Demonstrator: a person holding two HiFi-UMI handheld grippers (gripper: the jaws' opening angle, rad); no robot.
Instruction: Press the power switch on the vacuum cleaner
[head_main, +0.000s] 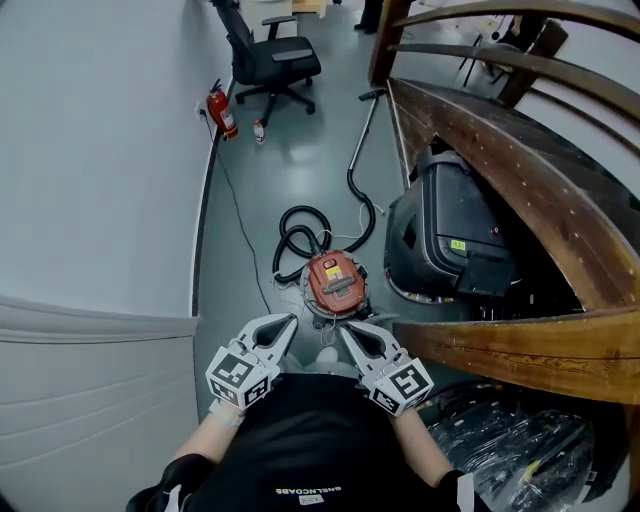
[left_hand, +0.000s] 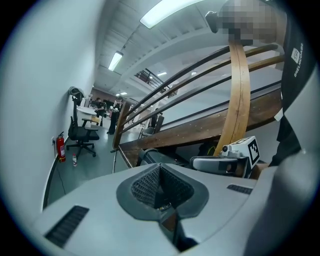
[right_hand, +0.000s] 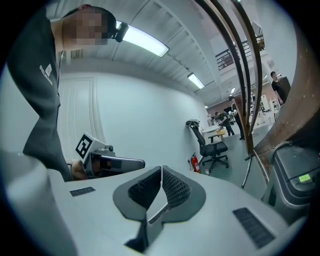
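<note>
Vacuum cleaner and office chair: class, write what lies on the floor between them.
In the head view, the coiled black hose lies just beyond the vacuum cleaner; then grey floor runs bare to the office chair.

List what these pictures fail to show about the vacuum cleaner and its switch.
- Power switch: head view, too small to pick out on the vacuum cleaner's red top.
- Yellow label on that top: head view, print too small to read.
- Vacuum cleaner itself: outside both gripper views, which look over shut jaws toward the room.
</note>
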